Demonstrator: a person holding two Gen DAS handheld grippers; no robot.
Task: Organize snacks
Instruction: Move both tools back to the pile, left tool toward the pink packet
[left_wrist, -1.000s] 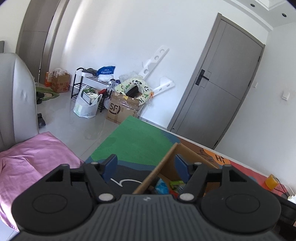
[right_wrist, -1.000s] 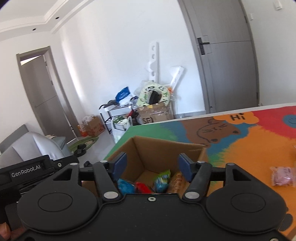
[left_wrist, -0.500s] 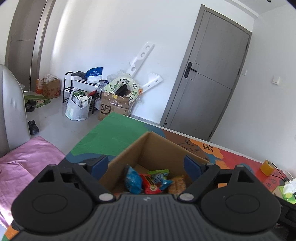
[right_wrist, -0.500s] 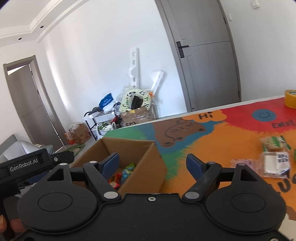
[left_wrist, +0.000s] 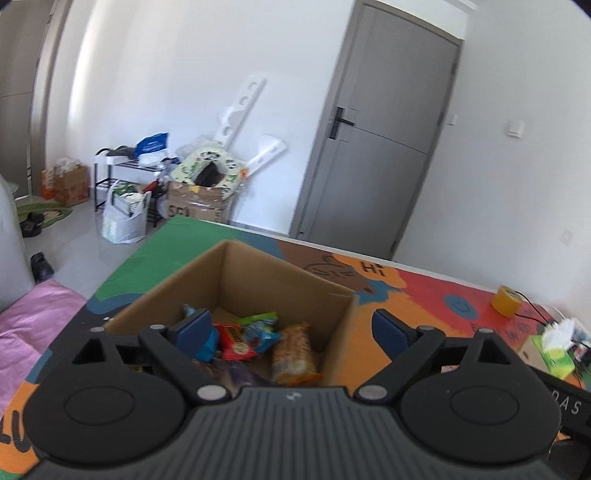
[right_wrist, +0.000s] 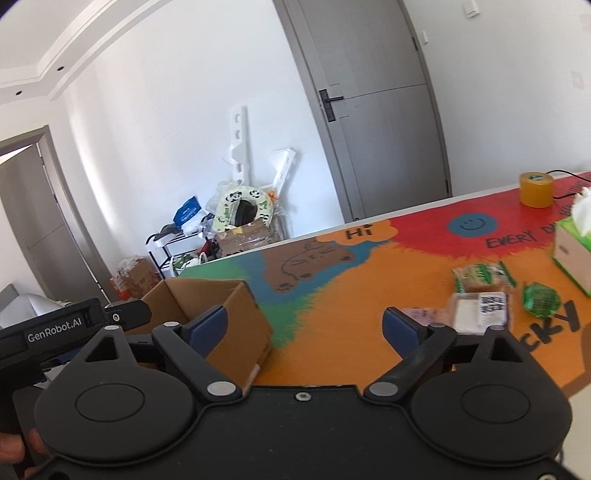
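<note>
On the left, the cardboard box (left_wrist: 236, 291) sits at the near left of the surface (right_wrist: 332, 314), already holding several snack packets (left_wrist: 255, 336). A second ago both tools straddled its walls; now the left gripper (left_wrist: 288, 328) has swung right and its jaws are opening, one finger over the box's inside, the other beyond its right wall, pinching nothing. The right gripper (right_wrist: 304, 325) has likewise swung off the box toward the loose snacks, jaws opening and empty. That suggests the box is placed and another pickup comes next. Further right, the remaining wrapped snacks (right_wrist: 480, 291) lie beyond the right finger, near a green candy (right_wrist: 540, 304) and a tissue box (right_wrist: 572, 254).
</note>
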